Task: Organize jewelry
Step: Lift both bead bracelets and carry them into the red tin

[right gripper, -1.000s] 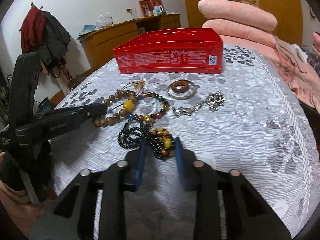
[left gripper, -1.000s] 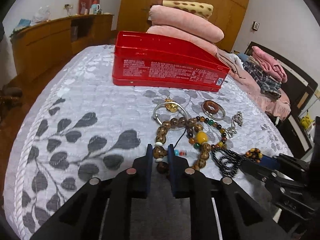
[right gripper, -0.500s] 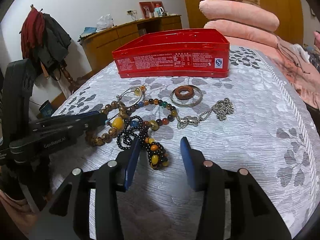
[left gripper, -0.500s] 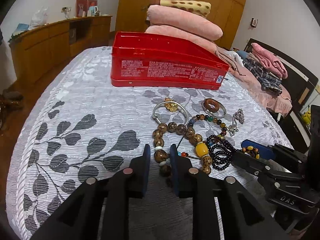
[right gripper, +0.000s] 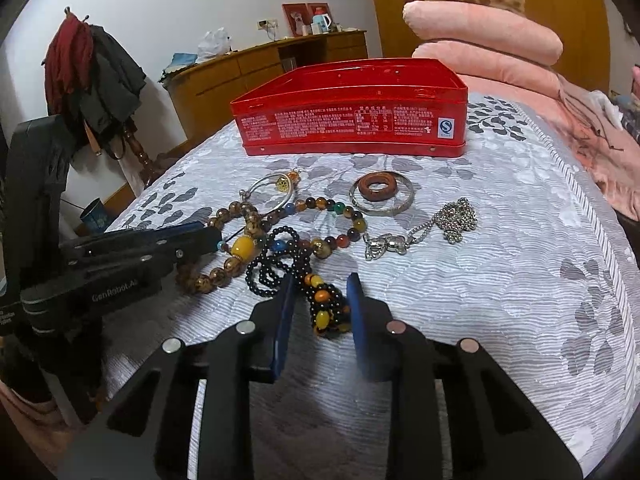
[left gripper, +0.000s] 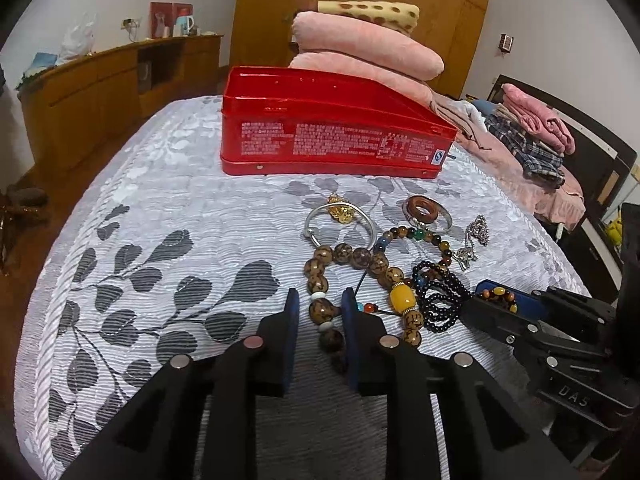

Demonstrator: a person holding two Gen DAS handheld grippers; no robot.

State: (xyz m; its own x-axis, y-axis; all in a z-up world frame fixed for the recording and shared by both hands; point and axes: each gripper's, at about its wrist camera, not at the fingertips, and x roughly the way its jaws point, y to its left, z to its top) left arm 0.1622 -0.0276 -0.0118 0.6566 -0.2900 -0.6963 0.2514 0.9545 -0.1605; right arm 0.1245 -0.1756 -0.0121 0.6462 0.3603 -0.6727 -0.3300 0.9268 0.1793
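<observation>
Jewelry lies scattered on the bed in front of a red tin, which stands open-topped near the pillows. Left tongs straddle the near end of the brown bead bracelet, blue pads on either side of its beads with a small gap showing, so released rather than clenched. Right tongs sit parted around the multicolored bead cluster that joins the black bead strand (pads just beside it, contact unclear). Beyond lie a silver bangle with a gold charm, a wooden ring inside a metal ring, a colored bead bracelet and a silver chain
</observation>
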